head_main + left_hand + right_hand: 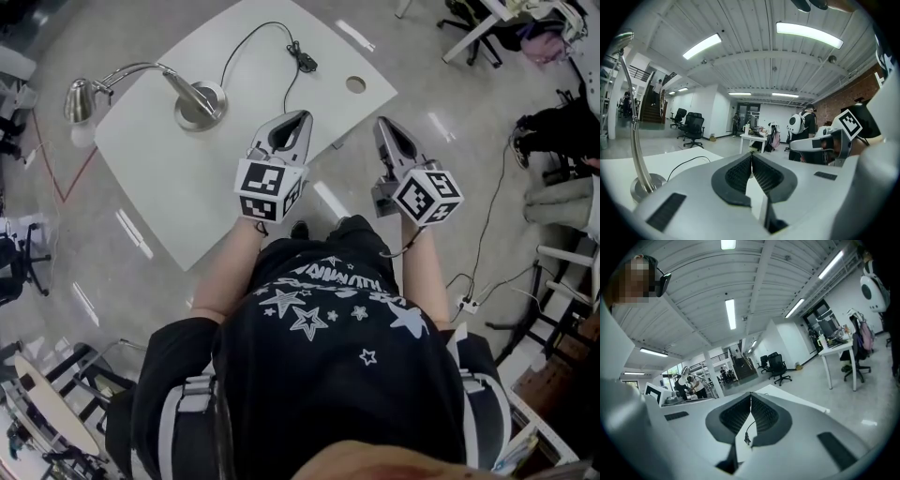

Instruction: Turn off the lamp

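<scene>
Both tools are held low and nearly level in front of the person, pointing across the white table (159, 178) toward the lamp (199, 103). I read this as an approach not yet finished: the left tool (298, 119) hangs over the near part of the table, well short of the lamp's round base, and the right tool (382, 123) is out over the floor just beside the table's edge. Each has its jaws pressed together with nothing between them, a sensible way to carry them if the plan is to poke a switch rather than grasp anything. The lamp stands toward the table's far left corner, its curved neck carrying the shade (78, 100) out past the edge. Its cord (265, 24) loops across the table and ends in a dark lump (303, 60); whether that is a switch or a plug is too small to tell, and no switch shows on the base. The shade faces away, so whether the bulb is lit cannot be made out, and in the left gripper view the shade is cut off at the picture's rim
</scene>
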Demonstrator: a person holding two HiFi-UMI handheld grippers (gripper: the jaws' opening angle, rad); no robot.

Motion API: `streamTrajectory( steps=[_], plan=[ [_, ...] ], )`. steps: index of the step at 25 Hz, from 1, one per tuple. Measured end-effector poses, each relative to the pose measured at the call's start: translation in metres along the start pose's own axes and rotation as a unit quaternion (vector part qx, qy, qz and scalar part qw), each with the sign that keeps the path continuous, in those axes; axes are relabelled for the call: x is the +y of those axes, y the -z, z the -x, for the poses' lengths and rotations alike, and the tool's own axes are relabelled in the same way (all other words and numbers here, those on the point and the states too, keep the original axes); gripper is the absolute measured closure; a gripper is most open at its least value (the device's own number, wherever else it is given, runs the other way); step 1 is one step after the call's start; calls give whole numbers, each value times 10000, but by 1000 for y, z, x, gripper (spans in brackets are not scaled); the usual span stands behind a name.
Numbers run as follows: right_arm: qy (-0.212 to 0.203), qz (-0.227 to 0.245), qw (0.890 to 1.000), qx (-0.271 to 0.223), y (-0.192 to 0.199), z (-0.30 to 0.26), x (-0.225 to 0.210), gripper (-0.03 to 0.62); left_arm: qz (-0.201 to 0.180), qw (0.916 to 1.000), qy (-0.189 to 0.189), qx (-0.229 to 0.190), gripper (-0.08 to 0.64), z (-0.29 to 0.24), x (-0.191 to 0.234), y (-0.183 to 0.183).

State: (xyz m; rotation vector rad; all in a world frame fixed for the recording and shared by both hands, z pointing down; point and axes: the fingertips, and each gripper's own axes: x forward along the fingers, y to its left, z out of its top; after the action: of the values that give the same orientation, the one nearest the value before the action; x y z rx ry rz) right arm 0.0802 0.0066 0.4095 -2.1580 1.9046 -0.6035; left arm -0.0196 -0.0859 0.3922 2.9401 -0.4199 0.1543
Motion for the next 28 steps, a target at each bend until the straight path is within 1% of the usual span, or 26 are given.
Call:
streamTrajectory(
  steps=[4,9,14,16,19,21,24,28],
  plan=[
    [-189,-32,9998,-1,-6,-16,-8,584,25,9997,-244,5,548,-5,11,1],
    [-534,-78,9985,132,-14,-49,-34,585,-17,9977,-677,31,548,-25,23,3],
    [-1006,-90,9942,376,-25,-86,-65,586,269,9936,-1099,-61,548,-52,34,3],
    [-1163,-148,9919,485,-30,-101,-76,586,349,9904,-1339,-43,548,-63,41,1],
    [-1451,-67,9874,625,-46,-120,-83,586,429,9849,-1677,-19,548,-74,48,-6],
    [-1601,-23,9848,680,-60,-131,-88,586,497,9811,-1866,-98,548,-81,51,-14],
    [-1847,24,9797,777,-75,-146,-105,586,632,9761,-2054,-329,548,-99,50,-23],
    [-2098,123,9728,974,-88,-163,-129,586,644,9668,-2458,-283,548,-120,50,-22]
  ],
)
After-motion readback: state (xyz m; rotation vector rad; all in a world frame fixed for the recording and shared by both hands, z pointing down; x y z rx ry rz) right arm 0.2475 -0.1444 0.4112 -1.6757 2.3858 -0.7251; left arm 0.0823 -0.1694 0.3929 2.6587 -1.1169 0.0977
